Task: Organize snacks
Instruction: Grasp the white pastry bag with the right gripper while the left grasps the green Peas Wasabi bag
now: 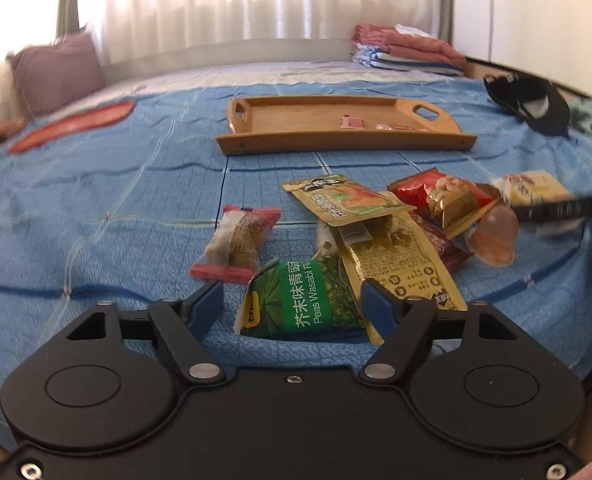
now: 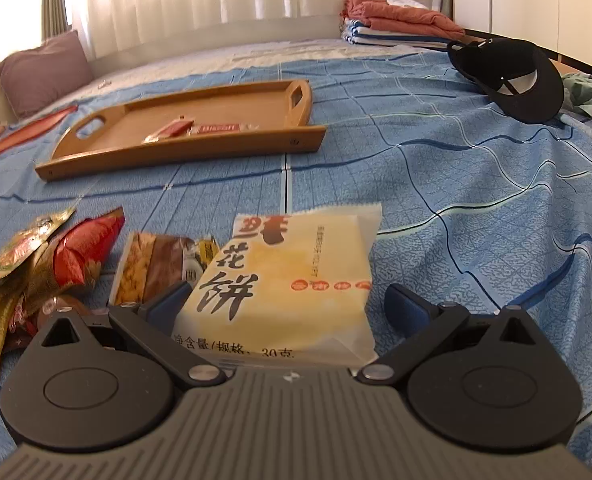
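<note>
1. Your left gripper (image 1: pixel 293 304) brackets the green pea packet (image 1: pixel 302 300), jaws spread, apparently not yet pinching.
2. Your right gripper (image 2: pixel 296 306) stands spread around the yellow pastry packet (image 2: pixel 283 284).
3. Wooden tray (image 1: pixel 255 146), upper centre, holds few snacks; the pile (image 1: pixel 408 216) remains.

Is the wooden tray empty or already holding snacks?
Not empty. The wooden tray already holds a few small red packets on its floor; most snacks still lie outside on the blue bedspread.

Open tongs (image 2: pixel 291 304) straddle yellow pastry packet (image 2: pixel 283 280) (bedspread beneath).
</note>
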`<state>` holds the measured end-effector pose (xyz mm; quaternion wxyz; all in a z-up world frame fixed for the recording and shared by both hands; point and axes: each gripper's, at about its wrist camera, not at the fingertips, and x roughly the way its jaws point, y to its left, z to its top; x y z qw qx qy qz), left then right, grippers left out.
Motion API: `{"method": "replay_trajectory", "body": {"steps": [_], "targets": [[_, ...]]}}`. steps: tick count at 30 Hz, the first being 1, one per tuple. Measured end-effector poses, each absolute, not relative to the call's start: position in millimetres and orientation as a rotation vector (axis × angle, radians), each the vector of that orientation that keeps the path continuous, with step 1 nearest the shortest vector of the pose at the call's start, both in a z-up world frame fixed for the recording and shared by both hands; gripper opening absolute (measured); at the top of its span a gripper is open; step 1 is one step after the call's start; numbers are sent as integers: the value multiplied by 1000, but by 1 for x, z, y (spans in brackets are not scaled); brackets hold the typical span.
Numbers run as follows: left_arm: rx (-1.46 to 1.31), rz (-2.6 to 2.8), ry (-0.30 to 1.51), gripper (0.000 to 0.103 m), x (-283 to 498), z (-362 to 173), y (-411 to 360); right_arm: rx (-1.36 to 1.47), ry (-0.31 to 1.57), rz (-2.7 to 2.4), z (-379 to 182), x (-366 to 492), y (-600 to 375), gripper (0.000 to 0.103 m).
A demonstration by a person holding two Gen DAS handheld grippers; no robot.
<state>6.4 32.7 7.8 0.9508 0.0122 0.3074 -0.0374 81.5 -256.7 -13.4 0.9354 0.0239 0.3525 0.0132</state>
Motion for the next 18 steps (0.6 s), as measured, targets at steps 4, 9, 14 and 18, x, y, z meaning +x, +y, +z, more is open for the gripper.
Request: {"method": "replay_trajectory", "body": {"steps": [4, 9, 14, 18], "targets": [[-17, -64, 629, 62, 5, 7, 39, -12, 724, 15, -16, 81, -248, 103], [14, -54, 638, 62, 4, 6, 36, -9, 725, 16, -16, 81, -249, 103], [27, -45, 639, 61, 4, 5, 32, -15, 699, 14, -18, 78, -248, 103], [38, -57, 629, 52, 3, 7, 29, -11, 690, 15, -18, 76, -248, 103]]}}
